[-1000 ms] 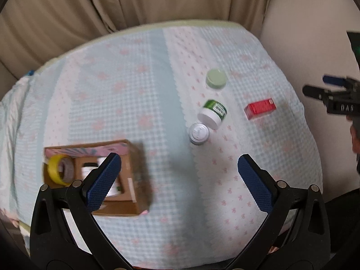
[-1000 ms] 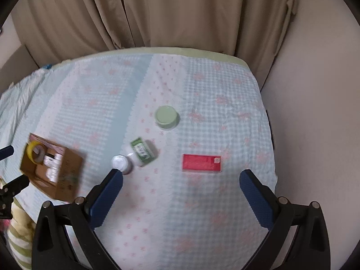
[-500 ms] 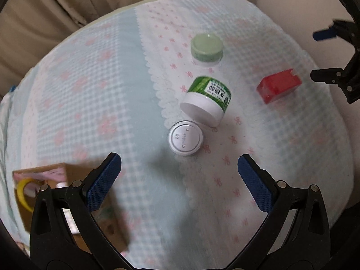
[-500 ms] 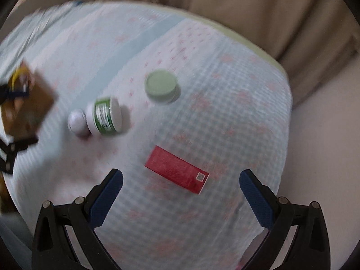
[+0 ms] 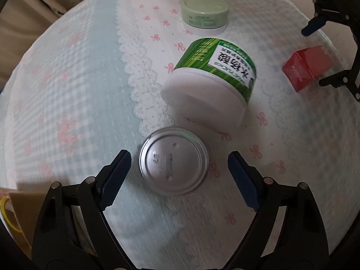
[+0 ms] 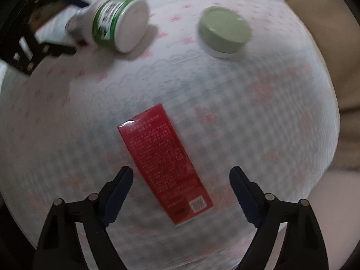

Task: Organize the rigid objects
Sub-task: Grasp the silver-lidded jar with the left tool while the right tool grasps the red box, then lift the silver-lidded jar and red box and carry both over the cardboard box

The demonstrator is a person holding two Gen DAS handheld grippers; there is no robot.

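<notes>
My left gripper (image 5: 178, 175) is open, its jaws either side of a small silver-lidded round jar (image 5: 173, 162) standing on the cloth. A green-labelled white jar (image 5: 211, 78) lies on its side just beyond. A pale green lidded jar (image 5: 204, 13) stands farther back. My right gripper (image 6: 181, 189) is open and straddles the near end of a flat red box (image 6: 164, 162). The red box also shows in the left wrist view (image 5: 308, 67), with the right gripper (image 5: 321, 54) over it. The left gripper (image 6: 56, 27) shows at top left of the right wrist view.
A round table with a pale blue and white checked cloth (image 5: 67, 90) carries everything. A cardboard box (image 5: 20, 211) with a yellow tape roll sits at the lower left edge. Beige curtains (image 6: 337, 45) hang behind; the table edge is close on the right.
Both grippers have come down and forward. The left one now brackets the silver-lidded jar; the right one has turned and now brackets the red box. Both stay open.
</notes>
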